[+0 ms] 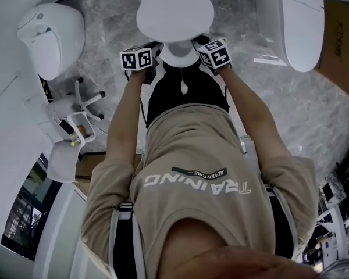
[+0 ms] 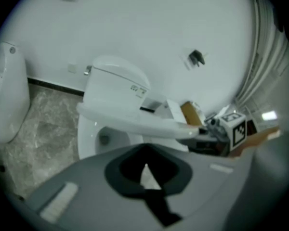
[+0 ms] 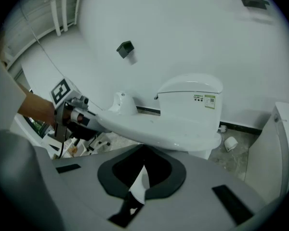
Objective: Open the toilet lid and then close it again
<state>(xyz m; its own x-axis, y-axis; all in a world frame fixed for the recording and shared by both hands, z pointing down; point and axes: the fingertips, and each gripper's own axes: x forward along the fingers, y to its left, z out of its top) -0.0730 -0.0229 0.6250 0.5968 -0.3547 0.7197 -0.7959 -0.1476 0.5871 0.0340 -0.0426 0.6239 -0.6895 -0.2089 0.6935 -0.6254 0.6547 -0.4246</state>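
- The toilet lid point(image 1: 174, 13) stood partly raised above the bowl point(image 2: 94, 138), hinged at the tank point(image 3: 190, 93), with its front edge pointing towards the person.
- The left gripper point(image 2: 145, 173) had its fingers closed together, with nothing thick between them. Only a pale sliver showed in the dark slot of its own view.
- In the right gripper view, the left gripper's tip met the left side of the lid's front rim, just beside its marker cube point(image 3: 60, 91).
- The right gripper point(image 3: 140, 179) looked the same, with its fingers pinched shut. In the left gripper view its tip touched the lid's front end.
- I could not tell whether the tips sat under the rim or only against it.
- In the head view, the two cubes point(image 1: 135, 58) point(image 1: 214, 52) flanked the front of the toilet, with the person's forearms reaching down to them.
- The person wore a beige shirt point(image 1: 198, 173).
- A second toilet point(image 1: 49, 36) stood to the left on the marbled floor point(image 1: 104, 57), and a third point(image 1: 291, 22) stood to the right, beside a cardboard box point(image 1: 340, 39).
- A paper roll point(image 3: 229, 142) lay on the floor near the toilet's base.
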